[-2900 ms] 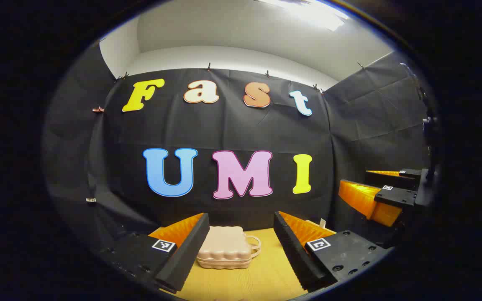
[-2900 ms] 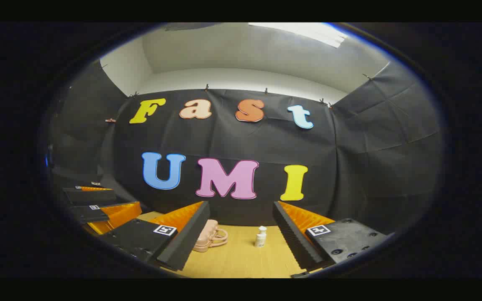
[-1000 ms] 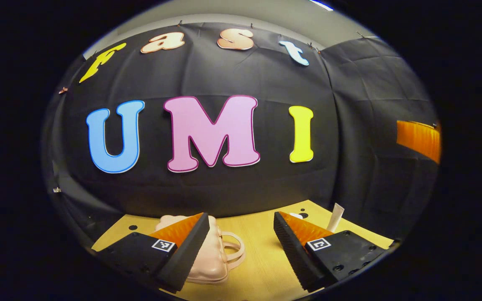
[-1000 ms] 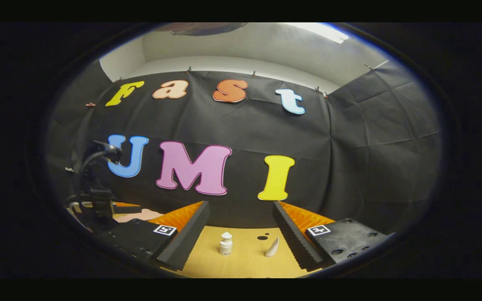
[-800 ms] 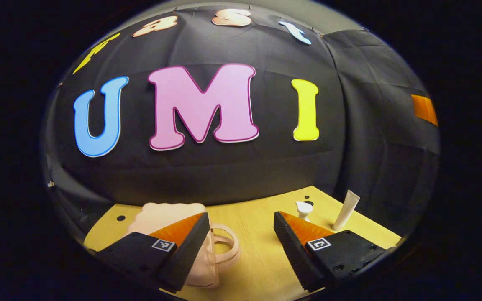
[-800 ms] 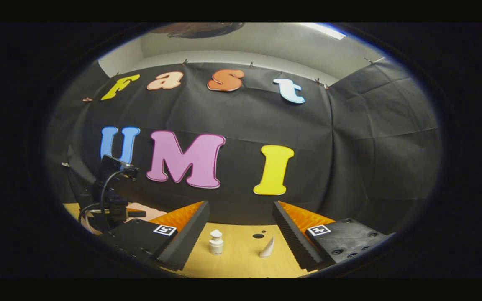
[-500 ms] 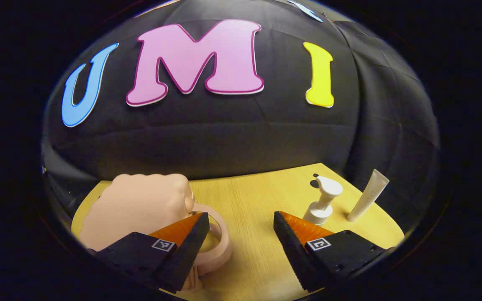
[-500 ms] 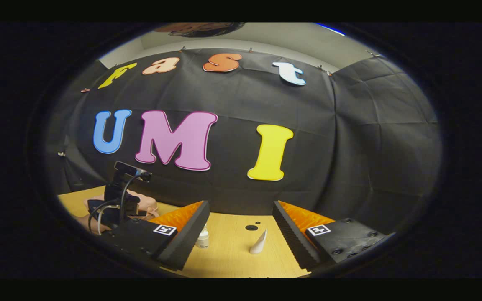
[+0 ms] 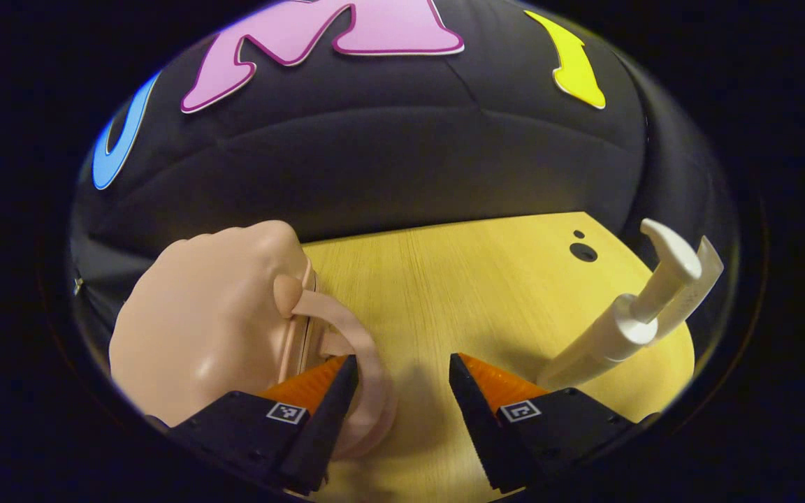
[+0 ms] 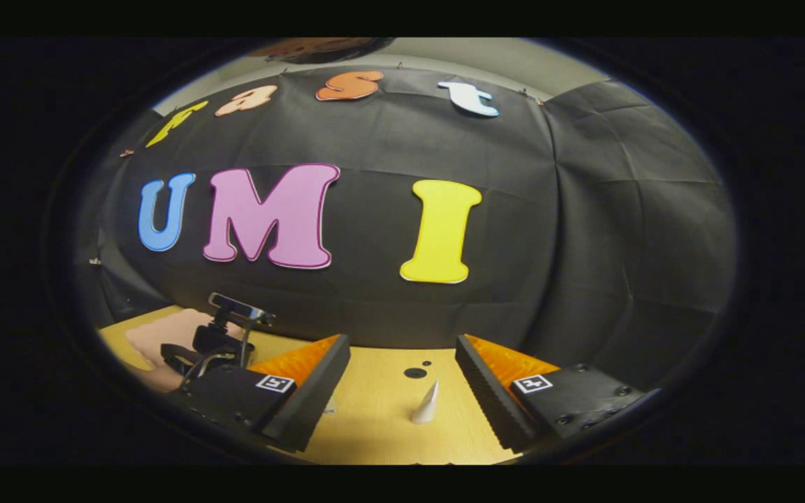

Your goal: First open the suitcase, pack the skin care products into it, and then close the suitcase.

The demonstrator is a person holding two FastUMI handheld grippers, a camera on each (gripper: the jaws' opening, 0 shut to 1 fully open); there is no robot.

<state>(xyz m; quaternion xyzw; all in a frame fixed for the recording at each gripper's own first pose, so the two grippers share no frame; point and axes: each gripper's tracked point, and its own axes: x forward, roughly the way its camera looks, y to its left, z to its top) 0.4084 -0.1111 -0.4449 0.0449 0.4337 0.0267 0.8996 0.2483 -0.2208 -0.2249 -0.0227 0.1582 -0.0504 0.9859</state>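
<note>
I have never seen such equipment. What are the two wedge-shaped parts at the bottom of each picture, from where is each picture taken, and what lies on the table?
The wedges are the two fingers of a hand-held gripper; a person holds one gripper in each hand. Each picture comes from a camera riding on one gripper. In the left gripper view, the left gripper is open, above the handle of a closed pink suitcase on the wooden table. A white pump bottle stands beside. In the right gripper view, the right gripper is open and empty; a white tube stands ahead.
</note>
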